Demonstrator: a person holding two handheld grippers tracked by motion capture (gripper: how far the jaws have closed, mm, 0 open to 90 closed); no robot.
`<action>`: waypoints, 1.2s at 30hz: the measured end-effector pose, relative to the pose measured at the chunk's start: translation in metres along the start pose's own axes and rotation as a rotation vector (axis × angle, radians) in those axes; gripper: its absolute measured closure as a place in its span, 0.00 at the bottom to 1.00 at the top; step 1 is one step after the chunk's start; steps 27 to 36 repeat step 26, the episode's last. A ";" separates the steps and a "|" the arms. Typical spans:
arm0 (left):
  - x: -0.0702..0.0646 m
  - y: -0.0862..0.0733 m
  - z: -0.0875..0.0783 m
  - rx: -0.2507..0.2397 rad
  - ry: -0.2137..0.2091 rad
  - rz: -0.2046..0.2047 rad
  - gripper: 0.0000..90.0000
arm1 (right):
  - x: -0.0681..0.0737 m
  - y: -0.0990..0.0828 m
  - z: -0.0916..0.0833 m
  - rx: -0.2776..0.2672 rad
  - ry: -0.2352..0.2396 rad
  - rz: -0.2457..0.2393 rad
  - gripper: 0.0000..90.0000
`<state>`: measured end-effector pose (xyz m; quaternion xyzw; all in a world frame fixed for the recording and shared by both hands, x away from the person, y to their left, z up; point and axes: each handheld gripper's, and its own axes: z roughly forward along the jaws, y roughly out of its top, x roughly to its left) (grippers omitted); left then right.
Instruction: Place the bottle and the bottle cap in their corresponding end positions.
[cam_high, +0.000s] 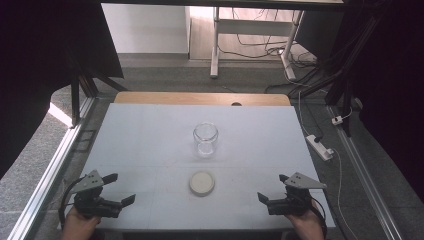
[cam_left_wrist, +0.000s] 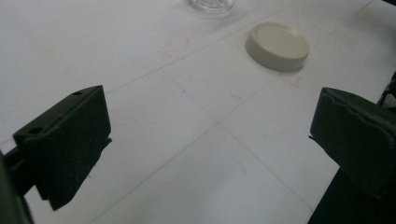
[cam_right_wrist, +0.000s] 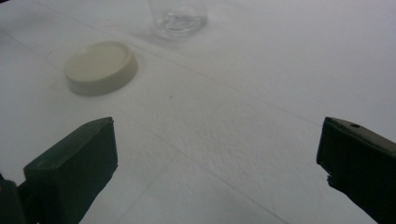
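Glass jar (cam_high: 205, 139) stands mid-tabletop, cream lid (cam_high: 202, 183) nearer the front edge; both tongs, left (cam_high: 118, 188) and right (cam_high: 272, 187), gape empty. Left gripper view: approach the lid (cam_left_wrist: 277, 45) level. Right gripper view: steady the jar (cam_right_wrist: 178, 17) low

**Jar far, lid near, you at the corners**

On the table (cam_high: 150, 135), the jar (cam_high: 205, 139) stands upright near the middle. The lid (cam_high: 202, 183) lies flat just nearer to you, apart from the jar. Your left gripper (cam_high: 119, 188) sits at the near left, your right gripper (cam_high: 272, 187) at the near right, the lid between them.
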<state>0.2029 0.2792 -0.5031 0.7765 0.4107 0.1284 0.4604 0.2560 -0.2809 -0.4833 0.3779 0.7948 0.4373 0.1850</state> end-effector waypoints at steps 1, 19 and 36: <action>0.001 -0.003 -0.002 0.000 0.005 -0.007 0.00 | -0.001 -0.003 -0.002 0.003 -0.002 0.009 0.00; 0.007 -0.036 -0.021 0.080 0.113 -0.070 0.00 | -0.013 -0.032 -0.032 0.035 -0.079 0.107 0.00; 0.008 -0.036 -0.019 0.100 0.113 -0.077 0.00 | -0.013 -0.033 -0.033 0.054 -0.082 0.102 0.00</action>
